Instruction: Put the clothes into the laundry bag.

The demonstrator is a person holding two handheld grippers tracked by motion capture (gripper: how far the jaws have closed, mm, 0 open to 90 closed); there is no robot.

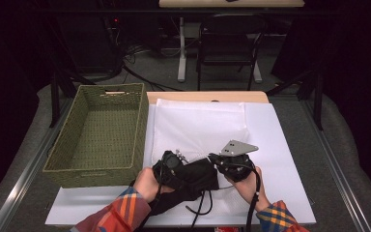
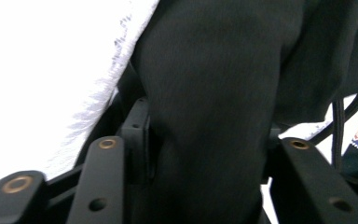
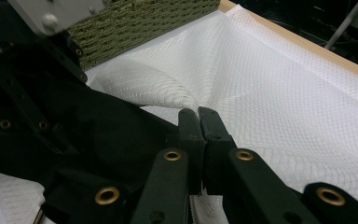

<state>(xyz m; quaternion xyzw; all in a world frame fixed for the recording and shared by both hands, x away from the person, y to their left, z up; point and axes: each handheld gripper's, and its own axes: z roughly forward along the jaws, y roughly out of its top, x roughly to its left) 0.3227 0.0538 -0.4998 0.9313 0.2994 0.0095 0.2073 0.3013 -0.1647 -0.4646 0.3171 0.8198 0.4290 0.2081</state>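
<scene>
White mesh-textured table cover (image 1: 270,135) carries the work; the black cloth garment (image 1: 198,175) lies just right of the green woven basket (image 1: 101,140); left gripper (image 2: 205,158) straddles a fold, jaws part-spread; right gripper (image 3: 199,122) is pinched together on a garment edge; keep both low and tension even.

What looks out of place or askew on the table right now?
The white mesh cloth isn't flat: a raised fold stands beside the right gripper. The black garment lies bunched between both grippers. The green basket looks fine.
</scene>
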